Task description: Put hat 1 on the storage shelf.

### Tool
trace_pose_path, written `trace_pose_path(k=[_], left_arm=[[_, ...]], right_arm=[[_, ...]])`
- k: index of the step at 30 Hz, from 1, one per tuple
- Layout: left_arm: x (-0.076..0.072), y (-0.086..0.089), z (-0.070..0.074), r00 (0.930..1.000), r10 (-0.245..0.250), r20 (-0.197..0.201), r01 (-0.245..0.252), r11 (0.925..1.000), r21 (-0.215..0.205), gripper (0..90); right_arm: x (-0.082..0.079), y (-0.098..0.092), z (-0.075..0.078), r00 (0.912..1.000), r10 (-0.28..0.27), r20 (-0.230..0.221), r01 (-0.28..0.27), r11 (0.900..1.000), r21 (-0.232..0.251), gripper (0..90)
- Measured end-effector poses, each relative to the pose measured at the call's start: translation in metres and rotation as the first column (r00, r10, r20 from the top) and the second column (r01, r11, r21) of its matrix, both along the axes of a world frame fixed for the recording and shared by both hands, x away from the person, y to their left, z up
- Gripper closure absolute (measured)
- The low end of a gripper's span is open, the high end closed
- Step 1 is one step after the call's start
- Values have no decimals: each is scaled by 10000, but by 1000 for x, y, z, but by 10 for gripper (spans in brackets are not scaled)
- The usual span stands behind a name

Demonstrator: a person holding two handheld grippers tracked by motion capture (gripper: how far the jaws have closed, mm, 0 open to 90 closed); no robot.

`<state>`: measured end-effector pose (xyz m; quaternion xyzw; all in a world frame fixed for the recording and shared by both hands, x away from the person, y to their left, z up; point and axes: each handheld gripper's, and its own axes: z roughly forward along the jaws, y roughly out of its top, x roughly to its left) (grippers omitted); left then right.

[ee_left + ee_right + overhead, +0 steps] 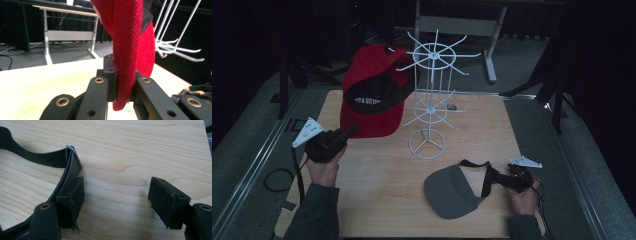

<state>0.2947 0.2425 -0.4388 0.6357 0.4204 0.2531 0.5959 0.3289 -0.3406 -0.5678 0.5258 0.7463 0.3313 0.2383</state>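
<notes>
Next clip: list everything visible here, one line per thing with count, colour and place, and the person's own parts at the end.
Red fabric cap: one, red with black inside, hanging at the white rack's left, brim clamped.
White wire display rack: one, white, table centre.
Grey sun visor with black strap: one, grey, table front right.
Light wooden table: one, pale wood.
Grey metal stand: one, behind the table.
Left gripper: black, shut on the cap's brim.
Right gripper: black, open beside the visor's strap.
</notes>
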Motion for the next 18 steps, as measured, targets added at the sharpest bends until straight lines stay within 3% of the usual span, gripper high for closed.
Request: trace_pose_path(k=[7, 12, 18], left_arm=[[-1, 0, -14, 9998, -108, -162, 108, 9999, -43, 843], [-2, 4, -14, 9995, -287, -111, 283, 9990, -340, 762], [-6, 13, -11, 9996, -279, -61, 276, 9988, -408, 670]], right_arm=[[0, 0, 0, 10000, 0, 4, 0, 10000, 0, 292], [0, 0, 0, 10000, 1, 0, -1, 10000, 1, 291], [0, 0, 0, 10000, 4, -2, -4, 10000, -2, 291]])
